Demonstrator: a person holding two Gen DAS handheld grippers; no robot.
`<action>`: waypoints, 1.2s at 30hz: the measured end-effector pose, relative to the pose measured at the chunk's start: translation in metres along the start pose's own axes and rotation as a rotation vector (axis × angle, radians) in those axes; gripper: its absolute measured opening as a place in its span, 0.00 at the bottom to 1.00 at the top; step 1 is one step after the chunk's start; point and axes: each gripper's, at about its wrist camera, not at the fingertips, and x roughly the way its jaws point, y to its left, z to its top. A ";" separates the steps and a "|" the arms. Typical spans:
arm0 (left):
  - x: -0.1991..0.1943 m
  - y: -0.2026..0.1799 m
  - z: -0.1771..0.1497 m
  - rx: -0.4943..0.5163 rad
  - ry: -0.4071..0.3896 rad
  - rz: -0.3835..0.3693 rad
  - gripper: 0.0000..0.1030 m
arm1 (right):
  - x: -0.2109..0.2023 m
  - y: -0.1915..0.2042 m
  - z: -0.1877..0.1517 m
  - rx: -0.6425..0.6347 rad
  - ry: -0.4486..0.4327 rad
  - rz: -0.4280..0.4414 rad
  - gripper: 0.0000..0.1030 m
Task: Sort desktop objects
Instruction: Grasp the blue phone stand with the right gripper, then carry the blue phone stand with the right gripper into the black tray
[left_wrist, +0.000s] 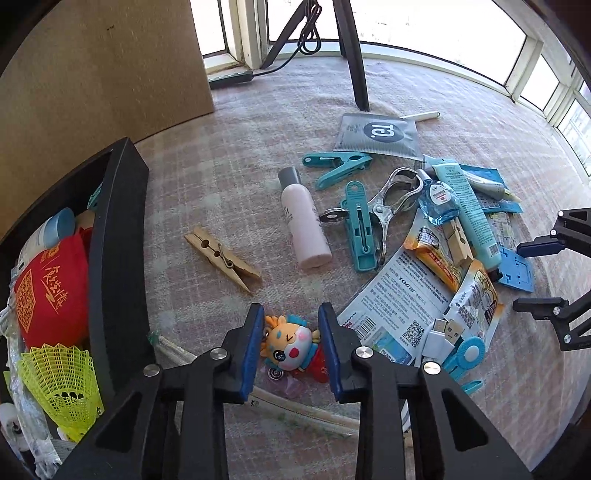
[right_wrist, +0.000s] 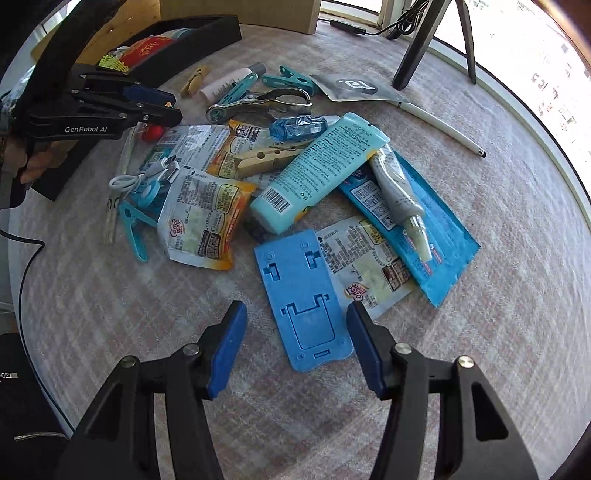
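A small plush doll (left_wrist: 290, 341) with an orange face and a red body lies on the checked cloth, and my left gripper (left_wrist: 291, 332) is shut on it, a blue pad against each side. The same gripper (right_wrist: 177, 107) shows at the upper left of the right wrist view, a red bit of the doll (right_wrist: 153, 132) below it. My right gripper (right_wrist: 297, 332) is open, straddling the near end of a flat blue phone stand (right_wrist: 303, 291); its left pad stands clear of the stand. The right gripper (left_wrist: 532, 277) also shows at the right edge of the left wrist view.
A black box (left_wrist: 114, 240) on the left holds a red pouch (left_wrist: 51, 288) and a yellow shuttlecock (left_wrist: 62, 384). Scattered on the cloth: wooden peg (left_wrist: 221, 258), pink bottle (left_wrist: 304, 225), teal clips (left_wrist: 358, 225), metal clamp (left_wrist: 391, 199), teal tube (right_wrist: 317, 170), sachets (right_wrist: 203, 218), white pen (right_wrist: 443, 127). A tripod leg (left_wrist: 356, 55) stands behind.
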 end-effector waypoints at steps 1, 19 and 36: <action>-0.002 0.001 0.000 -0.005 0.001 -0.010 0.27 | -0.001 0.000 0.000 0.005 -0.001 0.001 0.40; -0.064 0.013 -0.033 -0.058 -0.126 -0.052 0.27 | -0.060 -0.014 -0.013 0.222 -0.175 0.077 0.36; -0.157 0.107 -0.123 -0.215 -0.259 0.069 0.27 | -0.141 0.084 0.059 0.122 -0.366 0.144 0.36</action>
